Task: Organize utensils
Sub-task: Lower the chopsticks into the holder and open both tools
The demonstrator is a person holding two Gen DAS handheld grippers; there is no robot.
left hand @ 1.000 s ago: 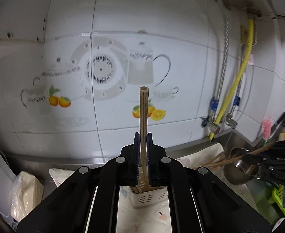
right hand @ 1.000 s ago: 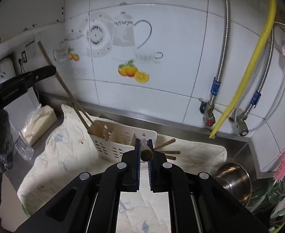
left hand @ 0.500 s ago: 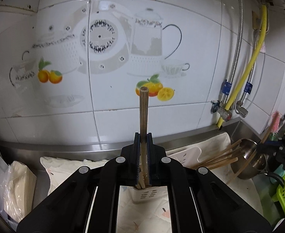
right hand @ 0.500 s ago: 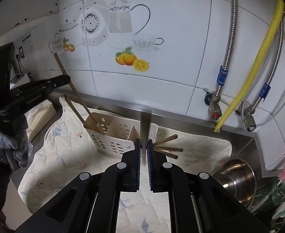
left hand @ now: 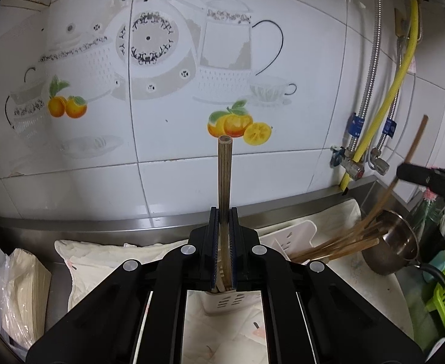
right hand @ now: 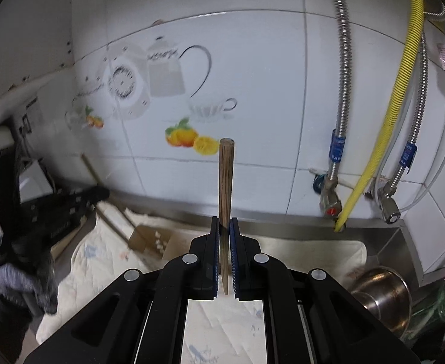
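My left gripper (left hand: 223,212) is shut on a wooden chopstick (left hand: 224,176) that stands upright over the white slotted utensil holder (left hand: 231,301). My right gripper (right hand: 224,221) is shut on another wooden chopstick (right hand: 226,179), held upright and lifted. In the left wrist view the right gripper (left hand: 428,179) holds its chopstick (left hand: 413,151) above a pile of loose chopsticks (left hand: 337,244) lying on the cloth. In the right wrist view the left gripper (right hand: 70,203) shows at the left, and the holder (right hand: 152,238) shows blurred below it.
A steel pot (left hand: 395,242) stands at the right by the loose chopsticks, also in the right wrist view (right hand: 383,291). A pale cloth (right hand: 101,261) covers the counter. Hoses and valves (right hand: 343,194) run down the tiled wall. A bagged stack (left hand: 25,291) lies at left.
My right gripper has lifted its chopstick up off the pile and tilted it upright. My left gripper has moved nearer the wall, still holding its chopstick over the holder.
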